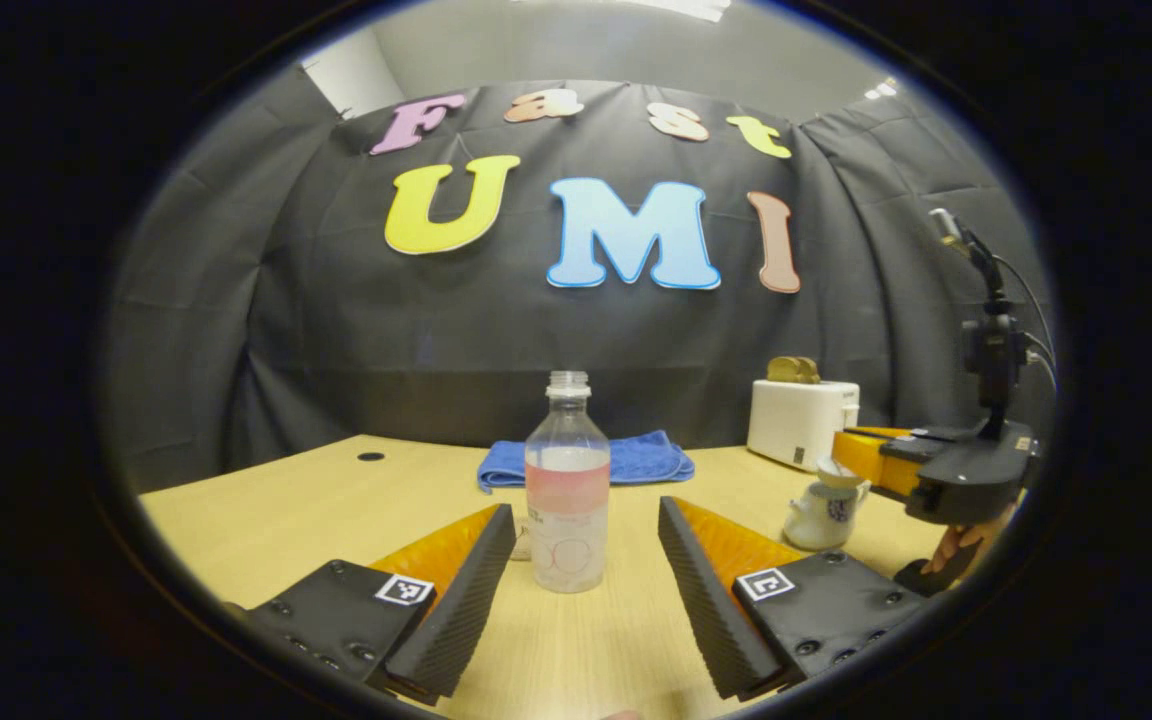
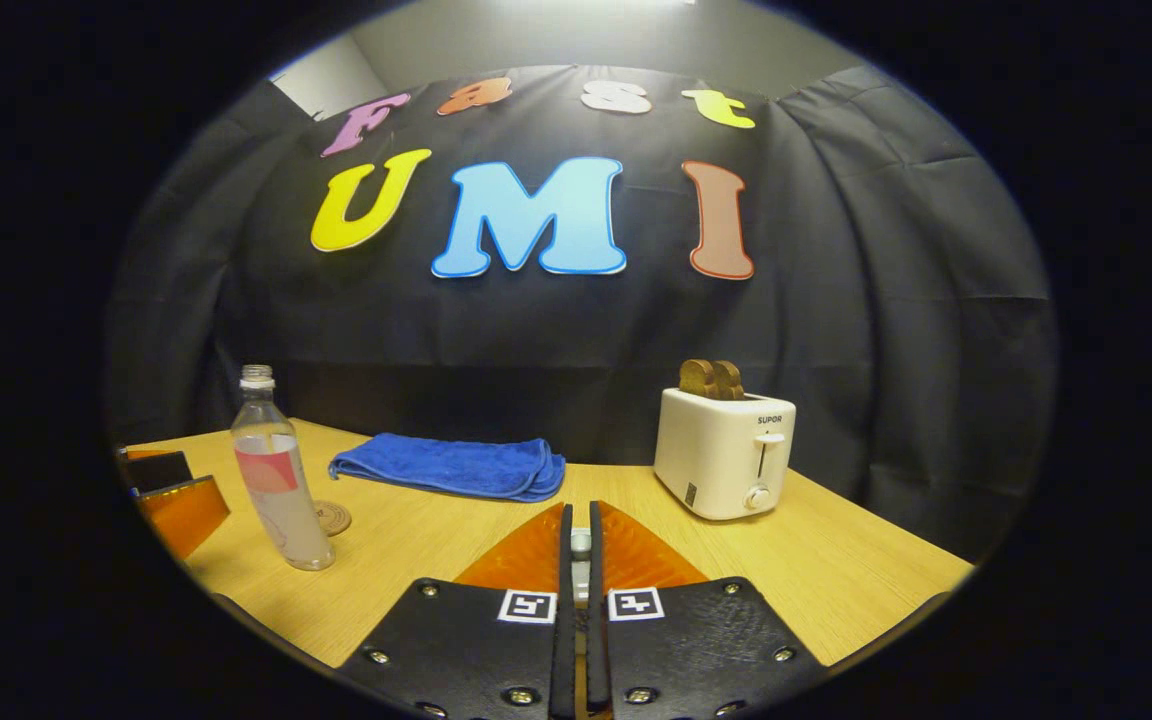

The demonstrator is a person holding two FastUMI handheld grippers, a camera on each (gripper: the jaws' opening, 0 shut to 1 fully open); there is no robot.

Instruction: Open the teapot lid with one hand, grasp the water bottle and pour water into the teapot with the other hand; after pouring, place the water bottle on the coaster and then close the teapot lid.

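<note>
The left gripper (image 1: 586, 590) was spread wide, and the water bottle (image 1: 567, 485) stood upright on the table (image 1: 266, 510) just ahead, centred between its fingers without touching either. The bottle had no cap and was partly full. Behind it lay a folded blue towel (image 1: 636, 460).

To the right of the left gripper sat the small white teapot (image 1: 824, 512). The right gripper (image 1: 851, 455) reached over it from the right, its tip at the lid (image 1: 838, 474), with a hand (image 1: 966, 545) under the gripper's body. A white toaster (image 1: 801, 422) stood beyond the teapot.

In the right gripper view, the right gripper (image 2: 577, 545) was closed almost fully on a small pale knob (image 2: 581, 542), apparently the lid's. The bottle (image 2: 276, 470) stood far left, with a round coaster (image 2: 333, 518) just behind it.
</note>
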